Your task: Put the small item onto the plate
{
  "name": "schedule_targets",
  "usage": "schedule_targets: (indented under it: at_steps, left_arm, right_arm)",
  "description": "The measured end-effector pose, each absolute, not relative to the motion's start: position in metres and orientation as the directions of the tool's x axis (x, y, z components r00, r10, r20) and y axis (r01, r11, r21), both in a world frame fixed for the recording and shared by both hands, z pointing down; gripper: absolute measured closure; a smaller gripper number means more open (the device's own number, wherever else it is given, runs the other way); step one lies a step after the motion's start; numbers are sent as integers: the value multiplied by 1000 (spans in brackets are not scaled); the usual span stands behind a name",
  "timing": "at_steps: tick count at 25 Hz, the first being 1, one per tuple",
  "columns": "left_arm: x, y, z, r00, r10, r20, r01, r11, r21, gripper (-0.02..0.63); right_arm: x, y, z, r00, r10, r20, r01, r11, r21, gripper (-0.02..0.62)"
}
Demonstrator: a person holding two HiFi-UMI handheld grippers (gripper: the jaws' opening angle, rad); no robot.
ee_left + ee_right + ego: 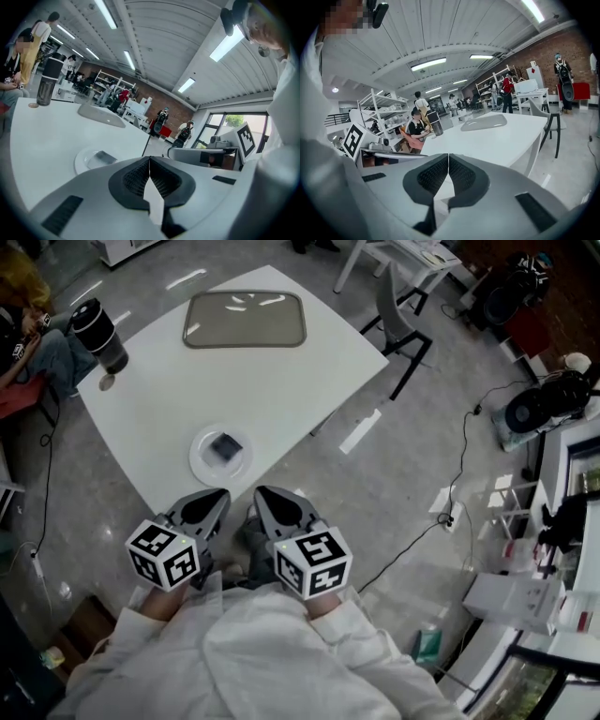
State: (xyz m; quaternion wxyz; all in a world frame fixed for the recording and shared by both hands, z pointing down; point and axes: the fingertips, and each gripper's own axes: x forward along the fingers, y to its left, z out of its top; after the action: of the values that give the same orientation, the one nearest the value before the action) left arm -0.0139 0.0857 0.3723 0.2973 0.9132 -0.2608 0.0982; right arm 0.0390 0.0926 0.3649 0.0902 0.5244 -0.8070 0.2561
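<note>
- The small item (225, 447), a dark flat square piece, lay inside the white plate (200, 465) near the closest corner of the table (309, 381). Judged from how things lay, the placing looked done.
- The left tongs (210, 502) were closed tight, pads together with nothing between them. They hung just off the table's edge, close to the person's body and short of the plate.
- The right tongs (270, 501) were likewise closed and empty, just beside the left pair, and both pointed toward the plate. Held together and drawn back like that, they seemed to be at rest and not reaching.
- The plate carried only the small item, which sat slightly right of its middle and apart from the rim.
- The grey tray (244, 319) at the far side of the table showed nothing in it but glare.
- A dark tumbler (98, 334) stood upright near the far left corner, well apart from the plate. Whether it held anything could not be told.
</note>
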Motion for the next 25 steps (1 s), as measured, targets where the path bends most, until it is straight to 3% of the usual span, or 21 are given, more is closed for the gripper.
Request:
schedule_targets:
  at_steps: [11, 25]
  left_arm:
    - [27, -7, 371, 793, -513, 328, -607, -622, 495, 595]
    - [15, -31, 395, 697, -590, 407, -711, -493, 502, 595]
  right_arm:
    - [93, -7, 365, -502, -763, 407, -859, 386, -337, 580]
    - [86, -44, 380, -617, -661, 427, -786, 496, -370, 580]
